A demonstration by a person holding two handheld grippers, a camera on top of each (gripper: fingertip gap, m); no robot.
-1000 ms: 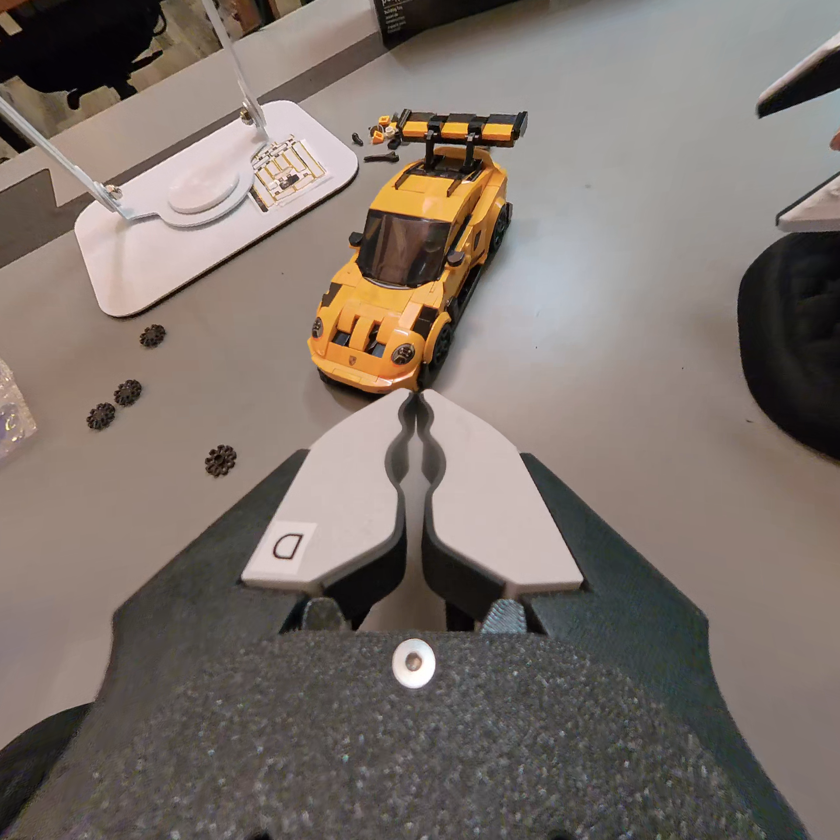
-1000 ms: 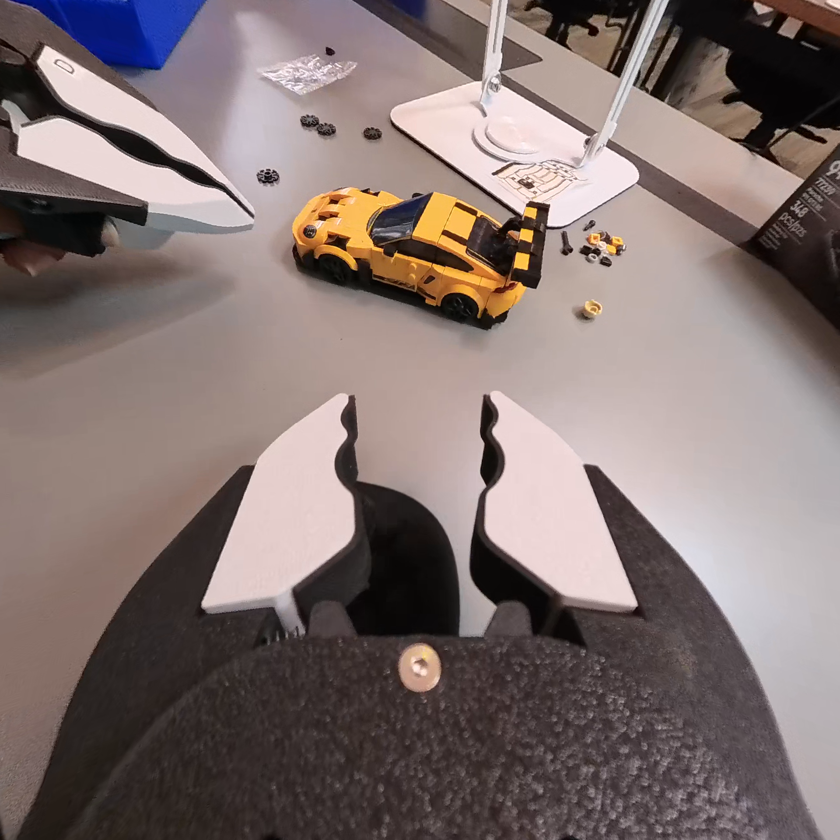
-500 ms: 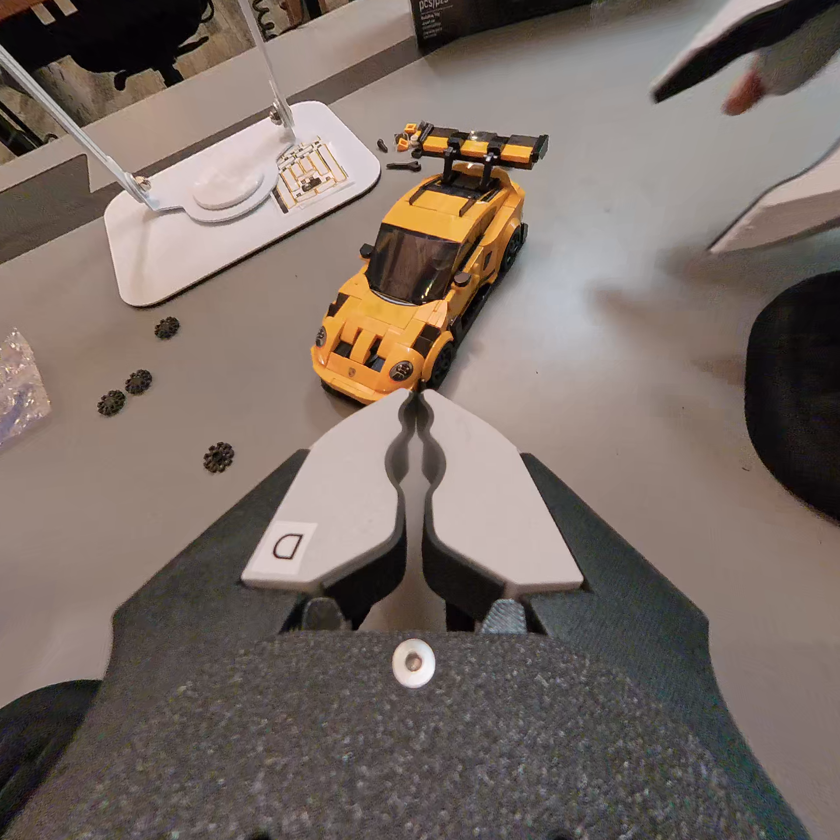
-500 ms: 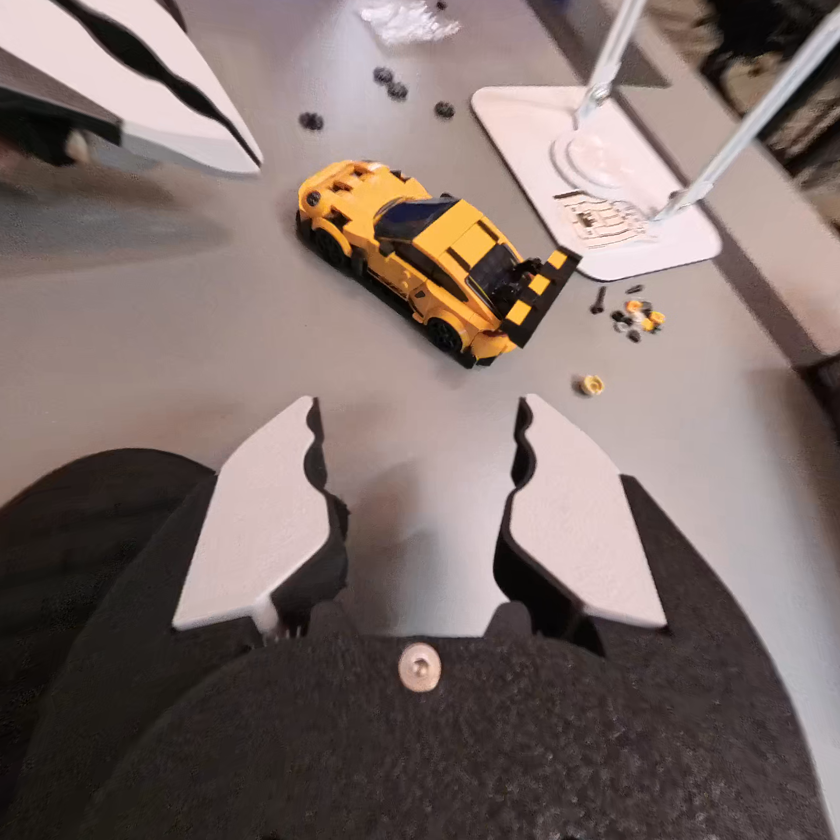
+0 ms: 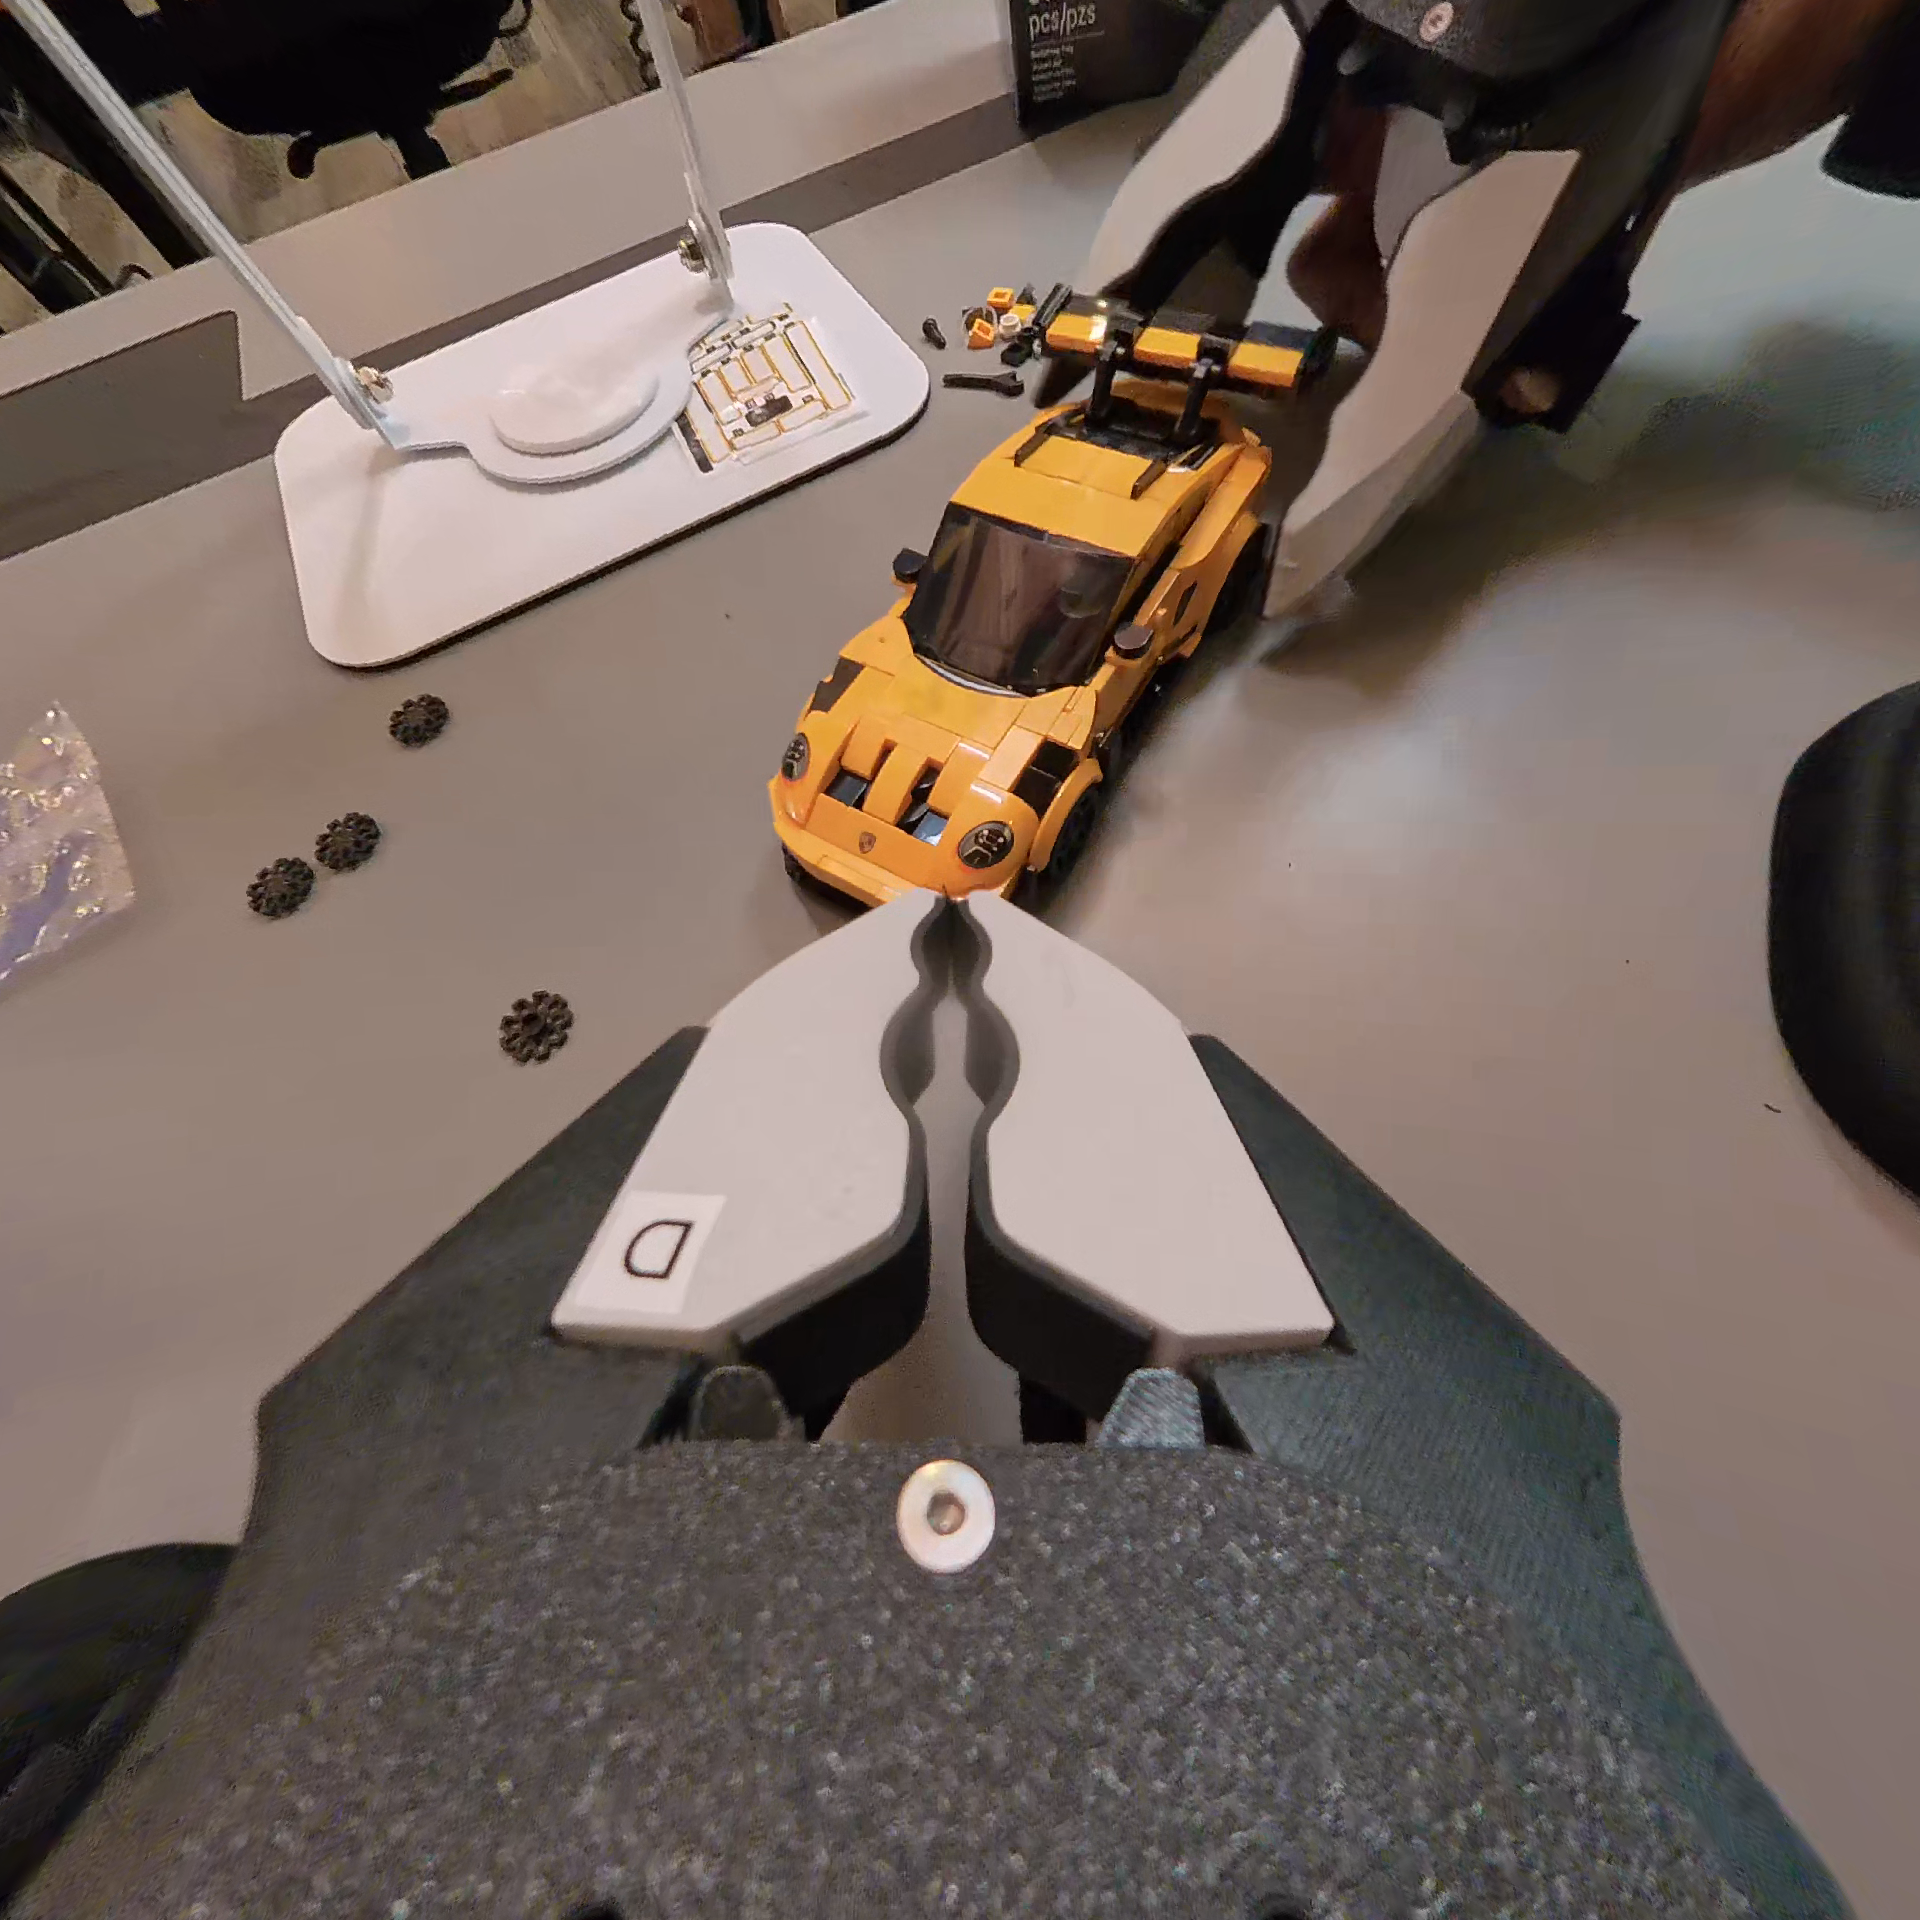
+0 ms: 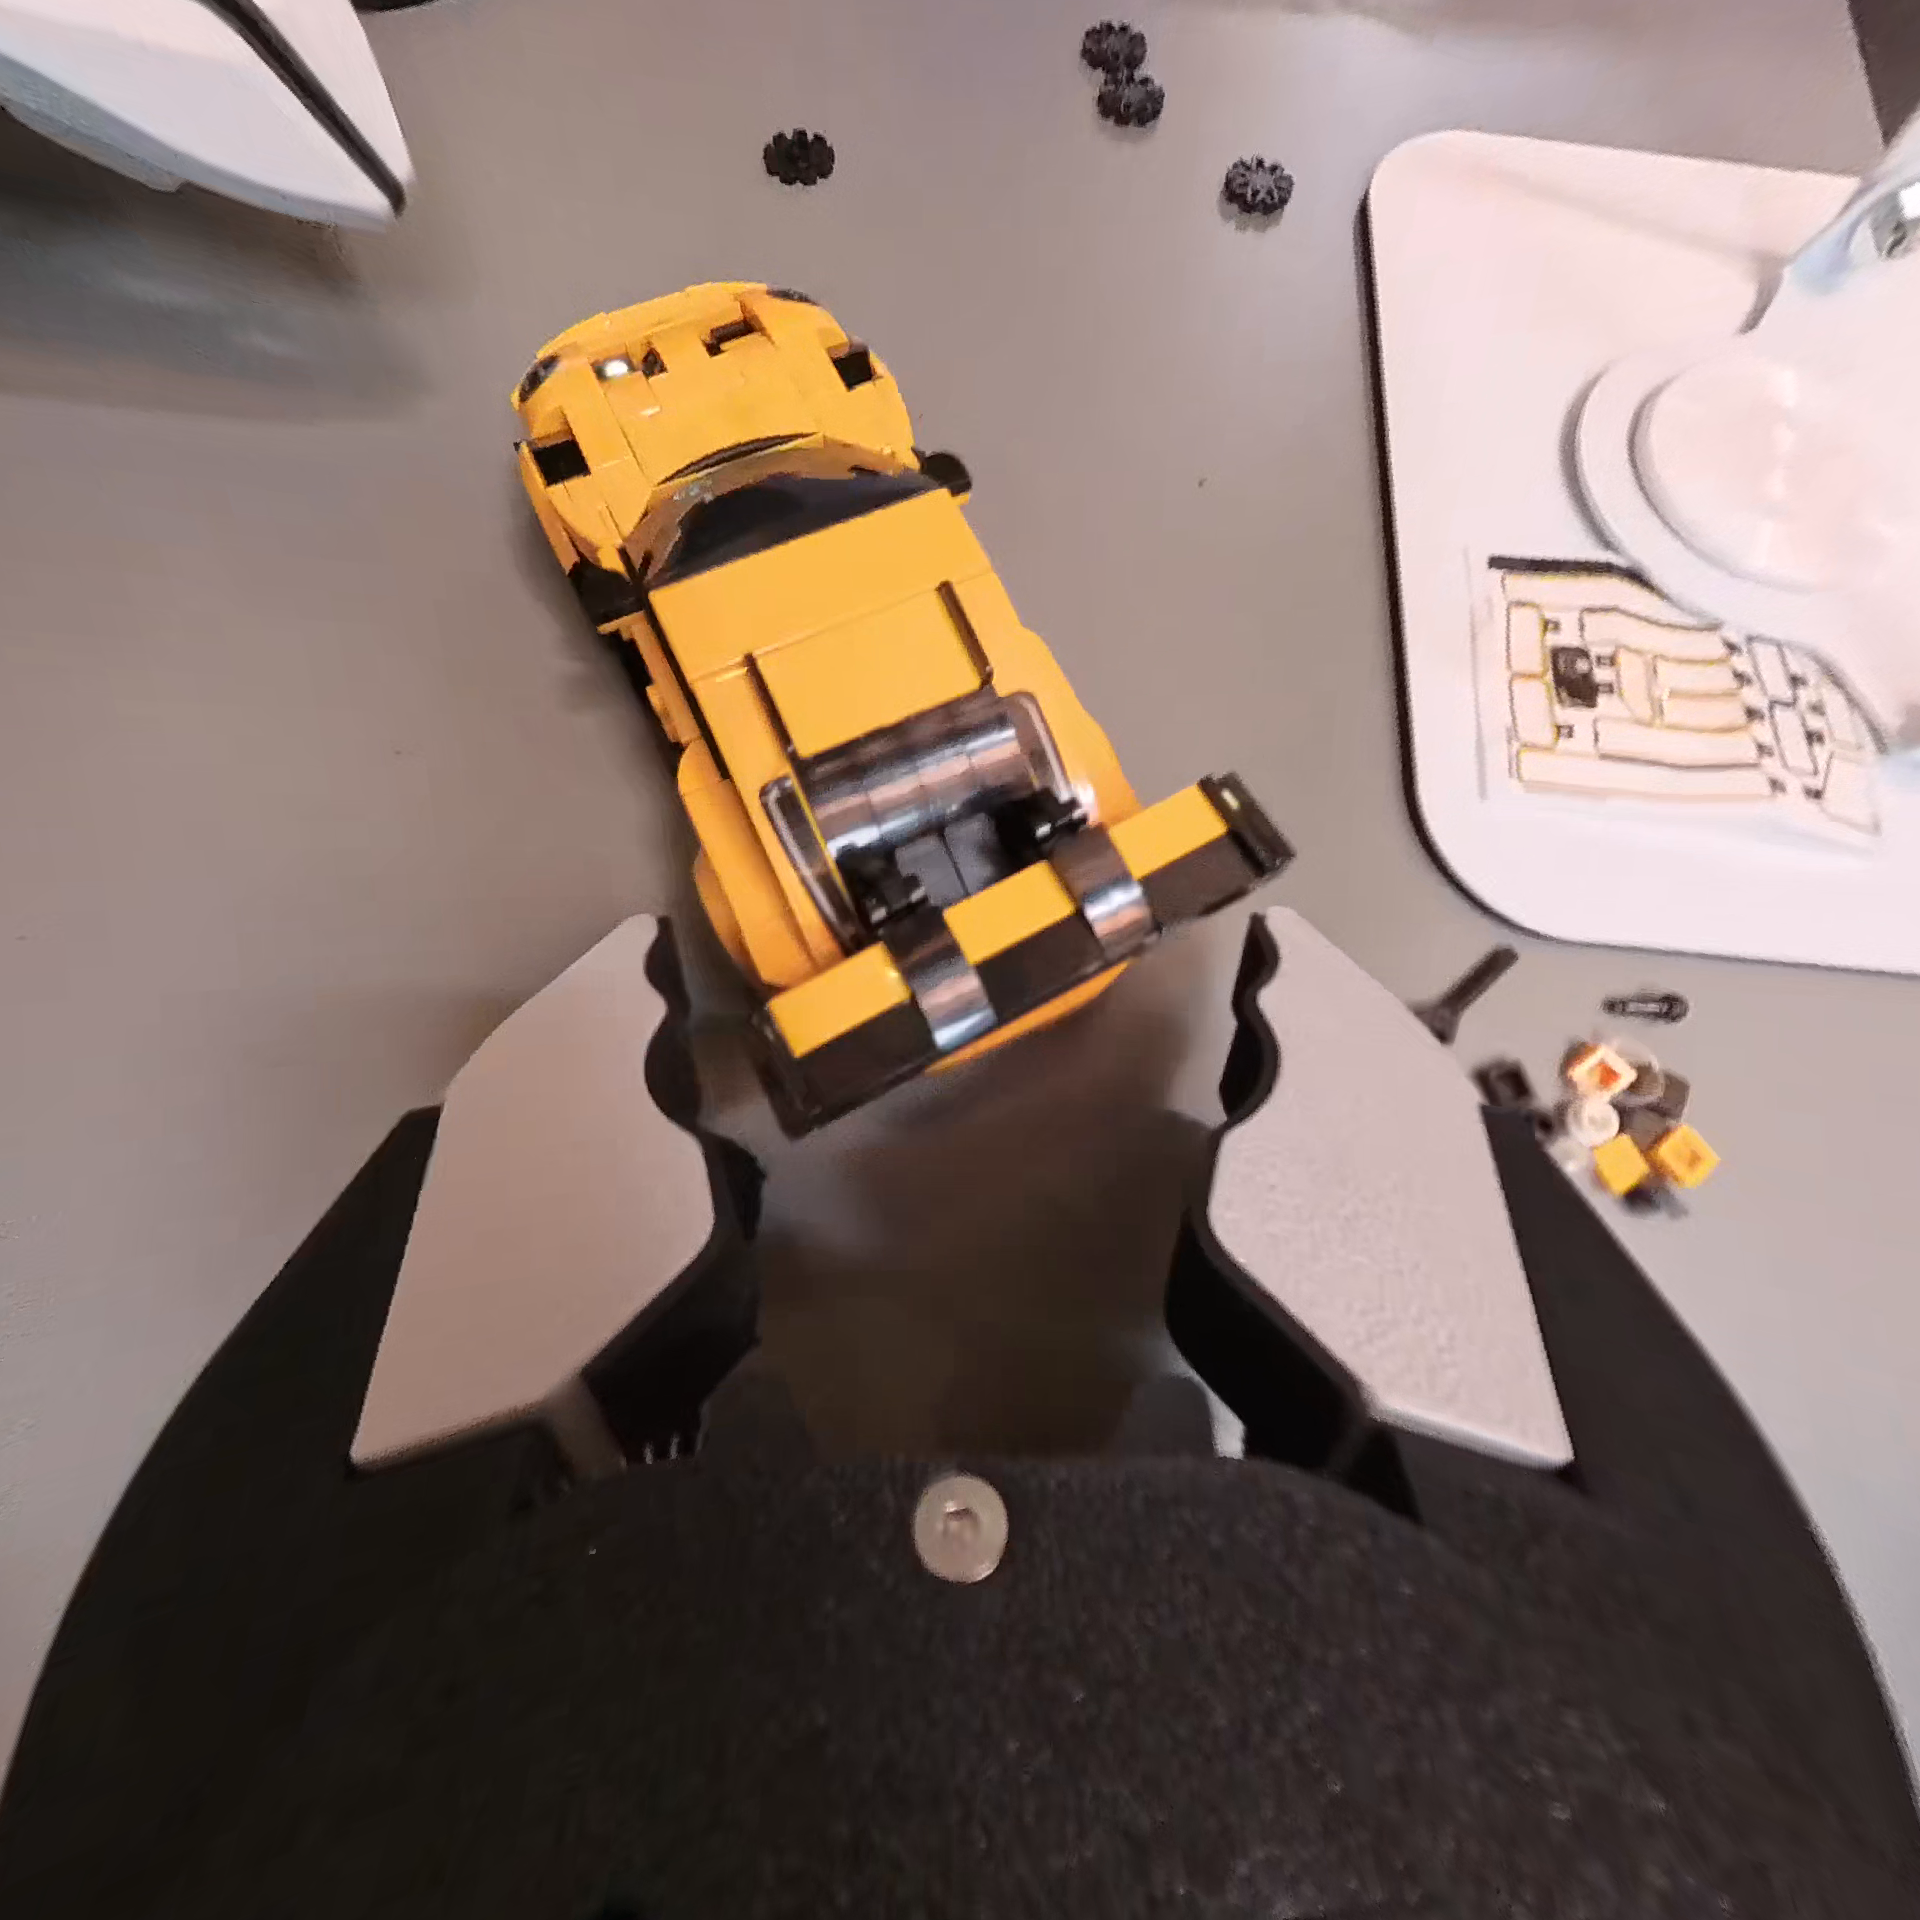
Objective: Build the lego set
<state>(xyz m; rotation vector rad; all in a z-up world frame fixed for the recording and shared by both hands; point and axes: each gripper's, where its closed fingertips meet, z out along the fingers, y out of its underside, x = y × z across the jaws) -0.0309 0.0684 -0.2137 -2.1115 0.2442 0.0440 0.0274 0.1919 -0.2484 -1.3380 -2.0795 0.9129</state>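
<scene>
A yellow lego car [image 5: 1023,644] with a black and yellow rear wing [image 5: 1179,348] stands on the grey table. My left gripper [image 5: 951,909] is shut and empty, its tips just in front of the car's nose. My right gripper [image 6: 951,961] is open wide above the car's rear [image 6: 831,717], a finger on each side of the wing [image 6: 1023,945], not closed on it. In the left wrist view the right gripper [image 5: 1226,416] hangs over the car's tail, one finger [image 5: 1382,416] beside its rear flank. The left gripper's tip [image 6: 208,104] shows at the top left of the right wrist view.
Several black gear-like wheel pieces [image 5: 348,842] lie left of the car. Small loose orange and black parts [image 6: 1621,1117] lie near the car's tail. A white stand base [image 5: 582,447] with a sticker sheet [image 6: 1662,707] is behind. A clear plastic bag [image 5: 52,842] lies at the far left. The white stand base [image 5: 582,447] is closer to my right gripper, around 15 cm from its tips; the left tips are 25 cm off.
My right gripper has swung over from the side, come down over the car's rear and opened wider around the wing. The left gripper stays shut at the car's nose.
</scene>
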